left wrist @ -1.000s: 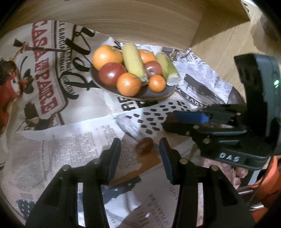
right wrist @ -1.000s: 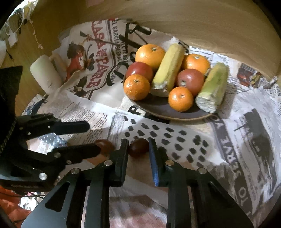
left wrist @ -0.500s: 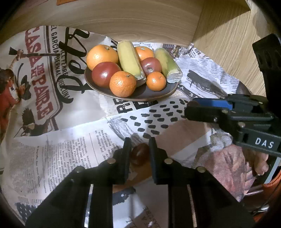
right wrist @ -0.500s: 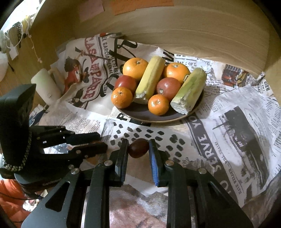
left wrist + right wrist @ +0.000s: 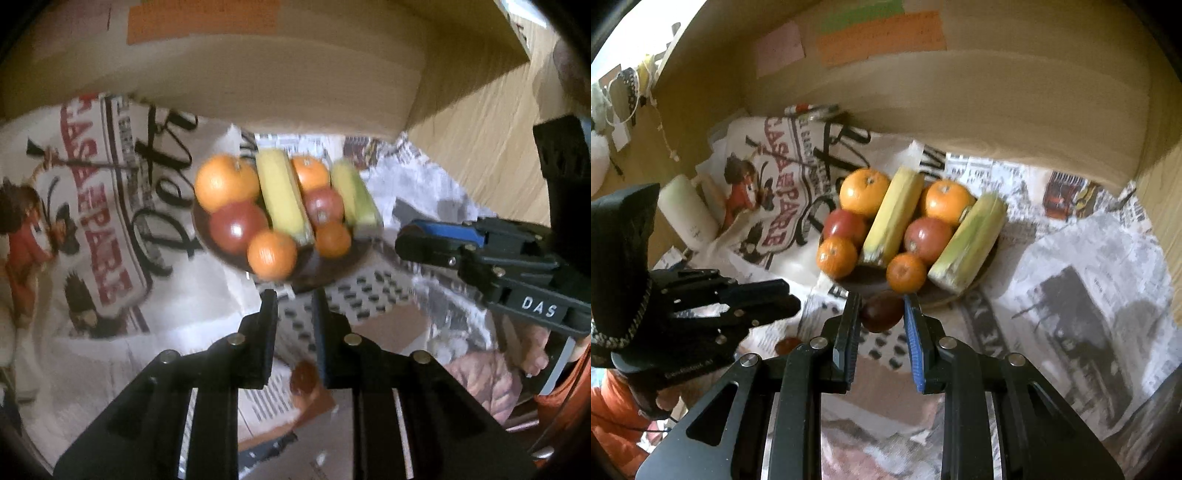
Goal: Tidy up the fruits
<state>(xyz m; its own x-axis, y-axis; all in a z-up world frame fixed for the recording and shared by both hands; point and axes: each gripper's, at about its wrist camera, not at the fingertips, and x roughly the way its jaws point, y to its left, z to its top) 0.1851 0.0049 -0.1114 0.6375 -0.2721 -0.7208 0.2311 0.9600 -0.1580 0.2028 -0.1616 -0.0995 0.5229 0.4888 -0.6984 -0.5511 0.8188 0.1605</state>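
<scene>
A dark plate (image 5: 971, 286) holds several oranges, two red fruits and two yellow-green cobs (image 5: 967, 238). It also shows in the left wrist view (image 5: 340, 271). My right gripper (image 5: 881, 310) is shut on a small dark red fruit (image 5: 881, 312) and holds it in the air just before the plate's near rim. My left gripper (image 5: 294, 308) is nearly shut and empty, raised in front of the plate. A second small dark red fruit (image 5: 304, 376) lies on the newspaper below the left fingers; it also shows in the right wrist view (image 5: 786, 345).
Newspaper (image 5: 1089, 277) covers the table. A wooden wall (image 5: 997, 103) with coloured paper notes stands behind the plate. A white cylinder (image 5: 687, 212) lies at the left. A person's bare foot (image 5: 532, 354) shows at the right.
Both grippers have risen and moved toward the plate. The right one carries its small fruit up. The small fruit between the left fingers has slipped out and stays on the newspaper.
</scene>
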